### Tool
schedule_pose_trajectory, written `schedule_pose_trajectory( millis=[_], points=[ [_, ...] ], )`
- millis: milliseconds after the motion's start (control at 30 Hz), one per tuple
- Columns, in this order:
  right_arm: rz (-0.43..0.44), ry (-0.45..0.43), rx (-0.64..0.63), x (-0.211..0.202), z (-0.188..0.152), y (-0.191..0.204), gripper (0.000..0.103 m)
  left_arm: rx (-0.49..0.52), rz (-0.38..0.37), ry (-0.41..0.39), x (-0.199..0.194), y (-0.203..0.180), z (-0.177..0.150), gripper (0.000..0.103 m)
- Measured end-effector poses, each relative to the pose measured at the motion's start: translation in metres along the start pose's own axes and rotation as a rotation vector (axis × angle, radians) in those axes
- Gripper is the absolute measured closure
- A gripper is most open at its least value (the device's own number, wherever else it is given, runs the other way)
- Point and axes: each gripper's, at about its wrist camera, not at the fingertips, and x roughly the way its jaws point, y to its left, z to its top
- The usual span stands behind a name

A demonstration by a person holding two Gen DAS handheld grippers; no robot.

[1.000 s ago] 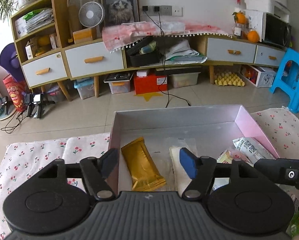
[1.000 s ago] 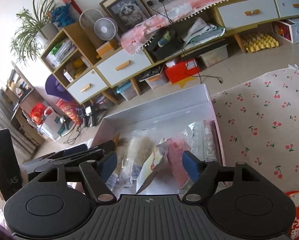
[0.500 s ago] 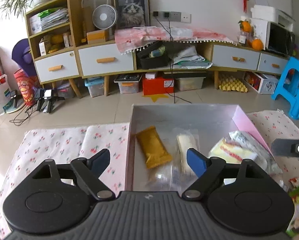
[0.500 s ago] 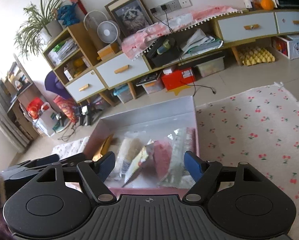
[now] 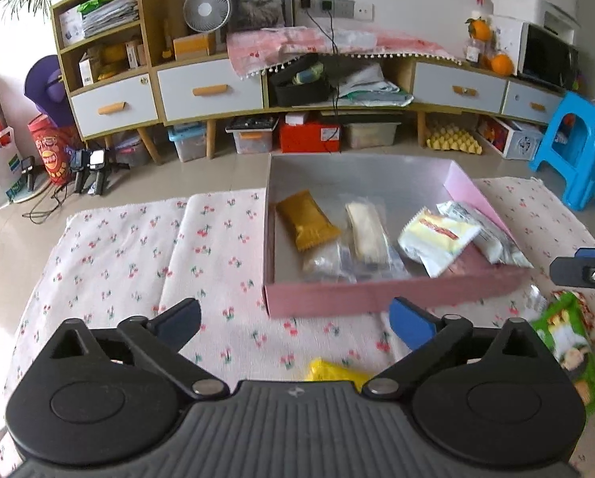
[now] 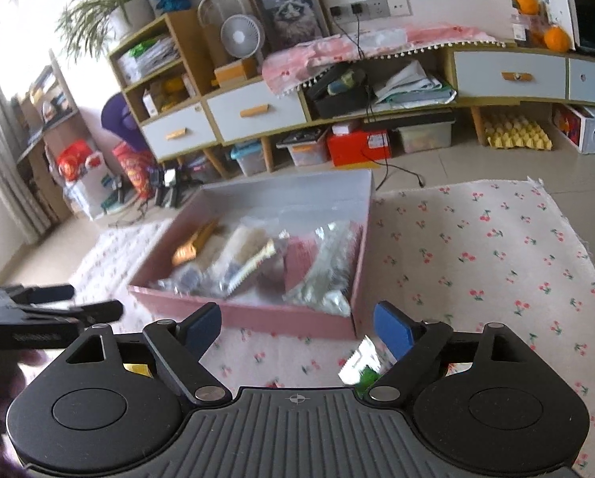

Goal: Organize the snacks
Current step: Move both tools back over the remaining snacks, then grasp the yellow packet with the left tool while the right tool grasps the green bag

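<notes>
Tiled floor (image 5: 226, 175), long low sideboard (image 5: 218, 91), white wall, blue stool (image 5: 576, 147).

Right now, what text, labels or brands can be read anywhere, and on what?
Nothing reads clearly.
Red-striped snack packet in the pink box: print blurred.
Green snack bag: picture only, lettering blurred.
Red bag on the floor: yellow characters, too small.
Red storage box: label too small.
</notes>
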Motion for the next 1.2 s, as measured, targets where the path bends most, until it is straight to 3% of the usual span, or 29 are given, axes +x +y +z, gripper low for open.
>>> schedule_pose_trajectory(
  millis=[267,400,633,1200],
  points=[
    [0.006,0.007,-0.090,-0.020,-0.020,0.003,0.011,0.036,-0.040,0.034,-0.011,-0.009,-0.031,0.001],
    [0.015,0.014,-0.155,-0.027,-0.032,0.005,0.011,0.105,-0.056,0.055,-0.014,-0.019,-0.043,0.001],
    [-0.034,0.069,-0.282,-0.024,-0.053,0.006,0.011,0.253,-0.066,0.009,-0.021,-0.029,-0.060,0.001],
    [-0.071,0.151,-0.300,-0.019,-0.083,-0.002,0.011,0.198,-0.114,0.067,-0.006,0.001,-0.075,0.001]
  ],
)
